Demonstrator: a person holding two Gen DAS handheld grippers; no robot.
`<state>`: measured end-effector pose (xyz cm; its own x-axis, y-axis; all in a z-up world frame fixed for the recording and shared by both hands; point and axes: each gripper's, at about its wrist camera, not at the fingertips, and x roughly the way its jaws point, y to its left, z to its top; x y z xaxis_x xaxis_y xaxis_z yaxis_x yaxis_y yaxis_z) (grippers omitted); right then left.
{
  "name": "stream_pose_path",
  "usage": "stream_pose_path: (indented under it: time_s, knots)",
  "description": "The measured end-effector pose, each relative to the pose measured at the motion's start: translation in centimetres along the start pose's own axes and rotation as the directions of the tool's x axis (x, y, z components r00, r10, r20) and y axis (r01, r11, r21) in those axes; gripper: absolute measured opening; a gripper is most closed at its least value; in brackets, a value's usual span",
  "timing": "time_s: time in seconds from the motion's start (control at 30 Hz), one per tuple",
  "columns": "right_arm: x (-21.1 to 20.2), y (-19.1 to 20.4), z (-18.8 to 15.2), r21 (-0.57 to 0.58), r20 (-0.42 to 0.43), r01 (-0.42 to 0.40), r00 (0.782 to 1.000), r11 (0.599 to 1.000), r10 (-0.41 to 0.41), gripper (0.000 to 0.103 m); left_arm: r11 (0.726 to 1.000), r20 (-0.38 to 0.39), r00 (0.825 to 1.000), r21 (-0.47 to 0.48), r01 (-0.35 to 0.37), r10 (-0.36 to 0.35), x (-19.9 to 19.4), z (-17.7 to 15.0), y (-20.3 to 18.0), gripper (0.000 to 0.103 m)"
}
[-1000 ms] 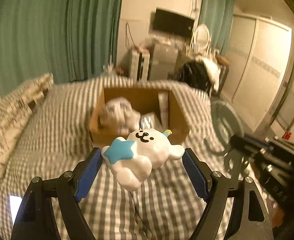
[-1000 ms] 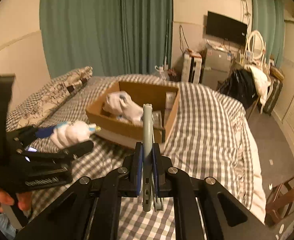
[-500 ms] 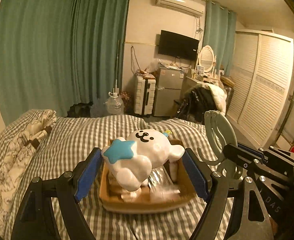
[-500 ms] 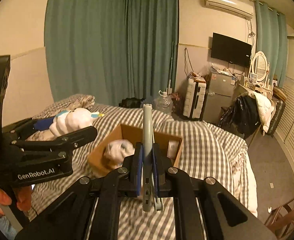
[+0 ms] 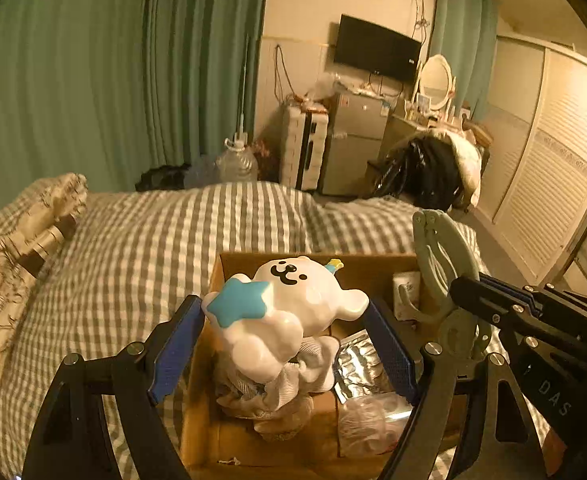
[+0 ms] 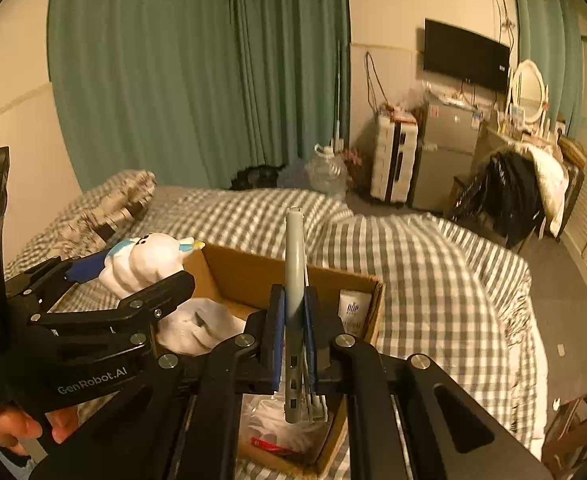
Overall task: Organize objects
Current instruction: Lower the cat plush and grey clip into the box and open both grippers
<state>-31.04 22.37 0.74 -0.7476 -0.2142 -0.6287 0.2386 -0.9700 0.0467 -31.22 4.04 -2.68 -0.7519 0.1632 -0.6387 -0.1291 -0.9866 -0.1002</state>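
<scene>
1 white toy figure (image 5: 289, 312) with a blue star is being gripped by the left gripper (image 5: 283, 344), above 1 cardboard box (image 5: 229, 440) on the checked bed (image 5: 153, 248). 1 grey-green clip (image 6: 294, 280) is being pinched by the right gripper (image 6: 293, 324), also over the box.

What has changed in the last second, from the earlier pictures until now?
Both grippers moved forward over the bed to the cardboard box. The left gripper now holds the white bear toy above the box's contents; the right gripper is over the box too. Nothing was taken or released: the left stays shut on the toy, the right on the grey-green hanger. The box did not visibly move.
</scene>
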Motion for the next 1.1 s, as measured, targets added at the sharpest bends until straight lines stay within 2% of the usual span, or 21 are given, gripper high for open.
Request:
stream_pose_path:
  time_s: [0.17,0.2,0.23,0.3,0.33,0.37,0.47,0.6,0.83,1.1]
  knots:
    - [1.8,-0.8,-1.2,0.029,-0.016,-0.017,1.000,0.999,0.017,0.009,1.000,-0.019,1.000,0.012,0.004,-0.004,1.3,-0.6,-0.1,0.085]
    - [1.8,-0.9,-1.2,0.035,-0.016,-0.018,1.000,0.999,0.018,0.009,1.000,-0.017,1.000,0.015,0.000,0.000,1.2,-0.5,-0.2,0.088]
    - [1.8,-1.2,-1.1,0.034,-0.010,-0.015,1.000,0.999,0.015,0.009,1.000,-0.012,1.000,0.018,-0.008,0.008,1.0,-0.5,-0.3,0.095]
    - [0.9,-1.1,-1.1,0.026,0.019,0.001,1.000,1.000,-0.001,0.023,1.000,0.013,1.000,0.016,-0.020,0.020,0.2,-0.3,-0.4,0.100]
    - [0.2,-0.9,-1.0,0.025,0.033,0.013,0.999,1.000,-0.014,0.037,1.000,0.024,0.999,0.015,-0.022,0.022,-0.2,-0.3,-0.3,0.100]
    - [-0.6,-0.9,-0.9,0.025,0.050,0.027,0.998,0.999,-0.028,0.043,1.000,0.032,0.999,0.015,-0.020,0.020,-0.7,-0.2,-0.4,0.100]
    - [-2.5,-0.5,-0.4,0.019,0.072,0.054,0.996,0.998,-0.056,0.043,1.000,0.047,0.999,0.018,-0.025,0.024,-2.4,0.4,-0.4,0.101]
    - [-6.1,-0.2,0.2,0.024,0.110,0.082,0.990,0.996,-0.084,0.045,1.000,0.107,0.994,0.011,-0.028,0.026,-6.6,1.4,-0.7,0.102]
    - [-13.8,0.7,0.4,0.020,0.184,0.120,0.975,0.993,-0.122,0.058,0.999,0.219,0.975,0.017,-0.033,0.028,-14.5,2.2,-1.1,0.103]
    - [-22.6,2.4,-1.2,0.048,0.274,0.172,0.945,0.984,-0.179,0.082,0.998,0.340,0.939,0.034,-0.061,0.046,-22.9,0.1,-1.7,0.103]
